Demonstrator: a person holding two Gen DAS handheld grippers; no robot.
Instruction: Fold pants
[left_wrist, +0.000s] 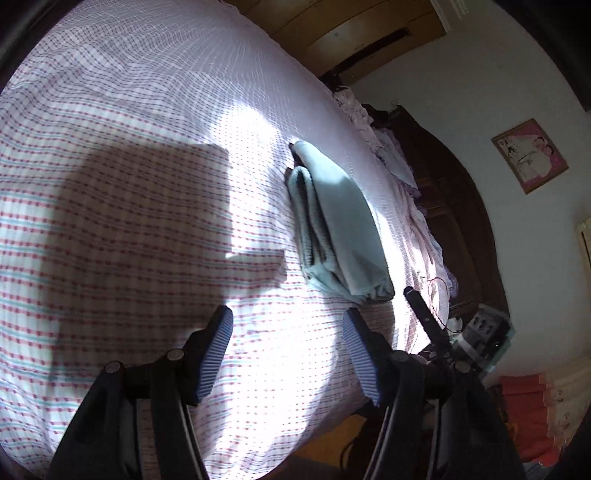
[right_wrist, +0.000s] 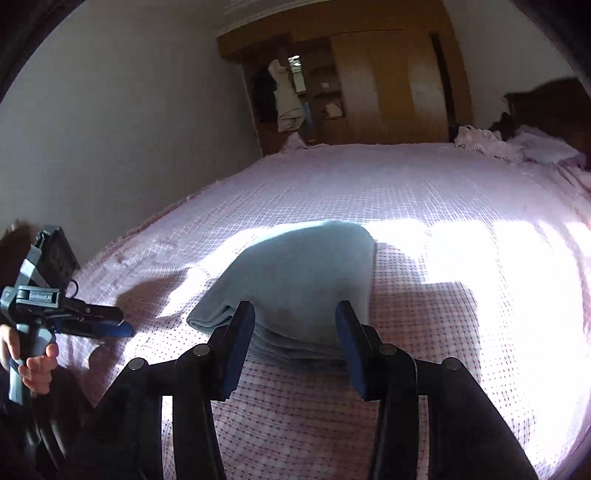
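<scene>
The light blue pants (left_wrist: 340, 221) lie folded into a compact stack of several layers on the checked bedspread (left_wrist: 129, 110). In the right wrist view the pants (right_wrist: 303, 273) sit just ahead of my right gripper (right_wrist: 295, 317), which is open and empty, its blue pads either side of the stack's near edge without touching. My left gripper (left_wrist: 288, 325) is open and empty over the bedspread, short of the pants. It also shows in the right wrist view (right_wrist: 122, 325) at the left, held by a hand, off the pants.
A pile of lilac bedding (right_wrist: 517, 146) lies at the bed's far right by a dark headboard (left_wrist: 454, 206). A wooden wardrobe (right_wrist: 369, 81) stands behind the bed. The bed edge drops to the floor by red and cream items (left_wrist: 535, 410).
</scene>
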